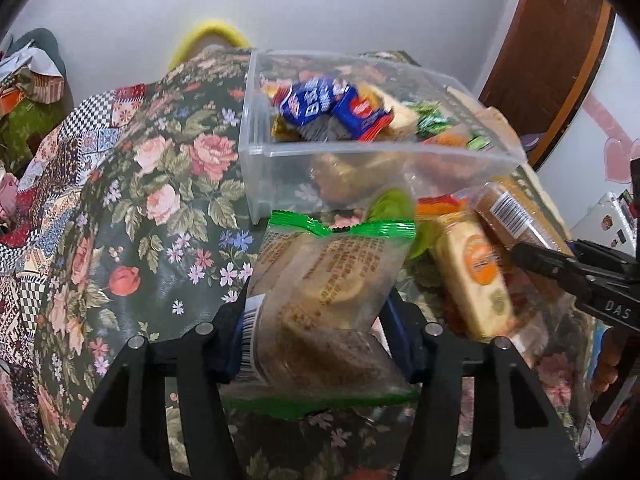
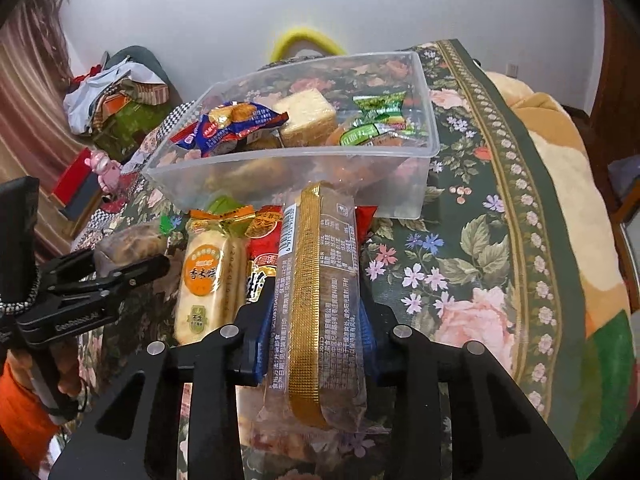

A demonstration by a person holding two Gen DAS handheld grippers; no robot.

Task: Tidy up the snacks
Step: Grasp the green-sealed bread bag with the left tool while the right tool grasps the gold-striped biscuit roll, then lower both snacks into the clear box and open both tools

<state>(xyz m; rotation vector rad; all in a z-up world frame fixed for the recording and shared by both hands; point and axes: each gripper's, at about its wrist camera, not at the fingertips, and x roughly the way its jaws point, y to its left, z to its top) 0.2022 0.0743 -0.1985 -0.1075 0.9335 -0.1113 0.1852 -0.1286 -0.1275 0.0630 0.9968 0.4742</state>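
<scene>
Left gripper (image 1: 316, 320) pinches green-edged pastry packet (image 1: 320, 280); right gripper (image 2: 316, 320) clamps gold-striped cake packet (image 2: 320, 288) (barcode up) before clear bin (image 2: 296, 176).

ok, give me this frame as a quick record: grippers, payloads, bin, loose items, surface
left gripper: shut on green-edged pastry pack, held above the tablecloth
right gripper: shut on gold-striped cake pack
bin: clear plastic bin, open top, already holds blue packs, a cake slice and green candies
loose items: rice cracker pack and red snack pack, lying in front of the bin
surface: floral tablecloth
</scene>
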